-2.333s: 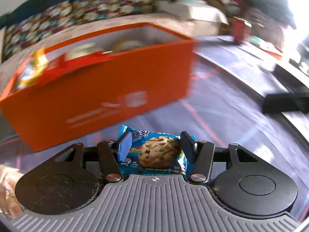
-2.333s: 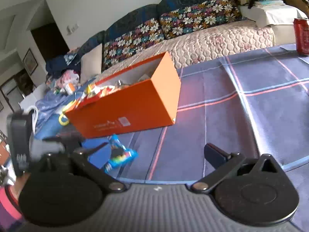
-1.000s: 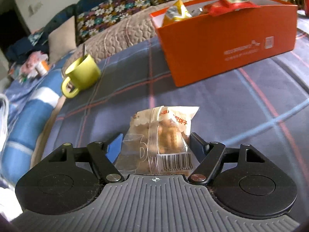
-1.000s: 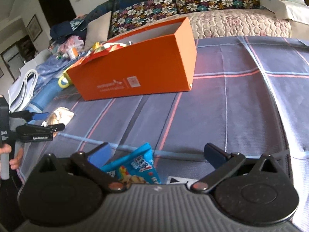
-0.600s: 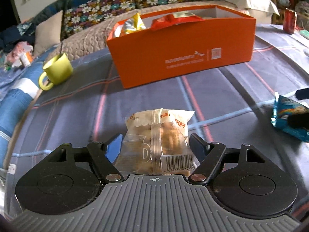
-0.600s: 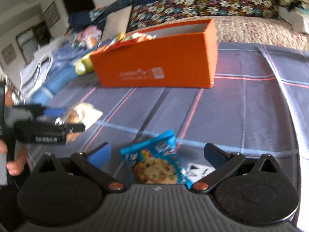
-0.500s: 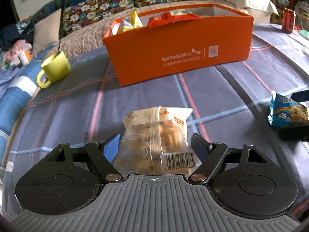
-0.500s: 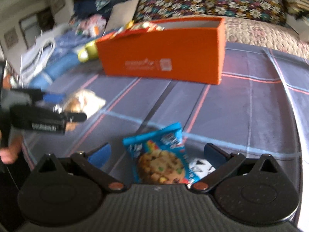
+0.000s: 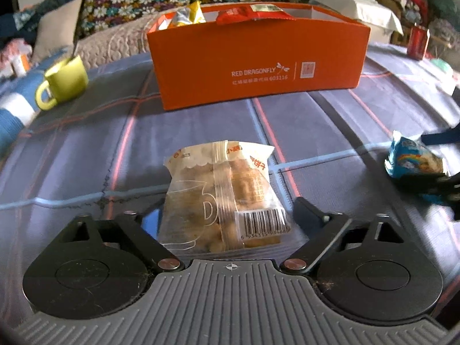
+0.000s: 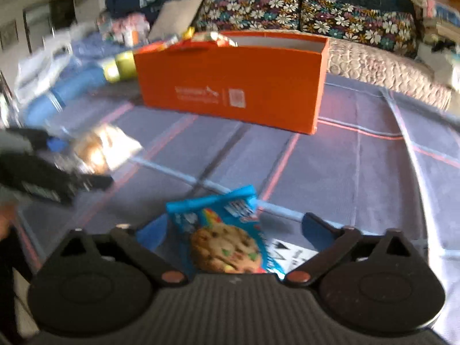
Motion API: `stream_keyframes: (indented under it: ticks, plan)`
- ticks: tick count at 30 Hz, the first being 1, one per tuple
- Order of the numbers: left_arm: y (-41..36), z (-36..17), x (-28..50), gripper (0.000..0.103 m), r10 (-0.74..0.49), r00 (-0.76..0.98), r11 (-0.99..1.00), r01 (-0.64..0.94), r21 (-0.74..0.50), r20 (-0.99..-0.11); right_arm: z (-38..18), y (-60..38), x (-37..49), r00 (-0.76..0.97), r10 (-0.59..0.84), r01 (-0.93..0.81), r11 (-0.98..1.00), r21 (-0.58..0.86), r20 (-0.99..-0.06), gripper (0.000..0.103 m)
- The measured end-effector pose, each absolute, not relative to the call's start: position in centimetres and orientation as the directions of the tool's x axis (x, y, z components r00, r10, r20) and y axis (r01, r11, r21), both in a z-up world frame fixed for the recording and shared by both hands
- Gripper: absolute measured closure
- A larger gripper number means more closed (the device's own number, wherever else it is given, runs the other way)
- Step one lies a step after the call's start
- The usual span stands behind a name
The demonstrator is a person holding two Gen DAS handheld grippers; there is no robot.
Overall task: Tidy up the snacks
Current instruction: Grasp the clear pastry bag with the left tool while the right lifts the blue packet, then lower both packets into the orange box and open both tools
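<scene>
Between the fingers of the left gripper [image 9: 227,211], near the table's [image 9: 86,149] front edge, lay a clear biscuit pack [image 9: 224,189], barcode end toward the camera. Those jaws had just been opening a little, and the right-side pad stood a bit off the wrapper, so no squeeze that I could see. Over toward the table's right edge, the right gripper [image 10: 234,224] had a blue cookie pack [image 10: 224,238] between its fingers. Its jaws had just been closing, but the right finger was clearly apart from the pack, so it wasn't clamped; that view was pretty blurry though. Further back, around mid-table, stood the orange box [image 9: 258,66], open on top, with a few snack bags poking out at its left end. A yellow-green mug [image 9: 67,82] sat near the left edge and a red can [image 9: 417,43] toward the far right corner. Beyond the table was a floral sofa [image 10: 287,14].
</scene>
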State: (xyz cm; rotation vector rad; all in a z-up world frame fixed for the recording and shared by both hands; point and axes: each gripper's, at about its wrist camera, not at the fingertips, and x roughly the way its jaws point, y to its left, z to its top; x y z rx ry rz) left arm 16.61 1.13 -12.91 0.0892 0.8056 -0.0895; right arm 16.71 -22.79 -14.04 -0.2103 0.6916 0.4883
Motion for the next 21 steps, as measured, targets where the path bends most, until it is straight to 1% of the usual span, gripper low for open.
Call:
stream_keyframes:
  ticks: [1,2,4,8,13,16,19,21]
  plan:
    - [1.4,-12.7,16.7,0.059,-0.051,0.687,0.993,0.112,0.036,-0.725,-13.8,-22.8,16.6,0.652,0.375,-0.509,0.86,-0.014,-0.658,0.052]
    - [1.6,-12.6,16.8,0.061,-0.06,0.68,0.993,0.115,0.025,-0.73,-13.7,-22.9,16.5,0.648,0.375,-0.503,0.864,-0.003,-0.663,0.052]
    - [2.1,-12.2,17.0,0.071,-0.086,0.671,0.992,0.124,-0.003,-0.736,-13.6,-23.0,16.2,0.647,0.375,-0.495,0.869,0.008,-0.664,0.053]
    - [3.2,-10.7,17.3,0.073,-0.13,0.67,0.99,0.123,-0.064,-0.731,-12.3,-23.7,15.7,0.652,0.429,-0.477,0.873,0.102,-0.625,0.054]
    - [3.4,-6.7,18.7,0.072,-0.173,0.716,0.985,0.132,-0.113,-0.676,-8.4,-24.3,17.4,0.681,0.484,-0.471,0.864,0.178,-0.549,0.054]
    - [2.9,-3.8,21.3,0.071,-0.198,0.749,0.98,0.15,-0.13,-0.632,-5.6,-24.1,20.6,0.727,0.476,-0.466,0.871,0.153,-0.494,0.054]
    - [2.1,-1.0,25.0,0.071,-0.199,0.788,0.98,0.161,-0.118,-0.583,-3.1,-23.6,25.6,0.766,0.47,-0.461,0.877,0.135,-0.437,0.054]
    - [1.4,0.2,27.9,0.071,-0.191,0.801,0.982,0.158,-0.108,-0.568,-2.2,-22.9,29.0,0.78,0.468,-0.461,0.879,0.123,-0.416,0.054]
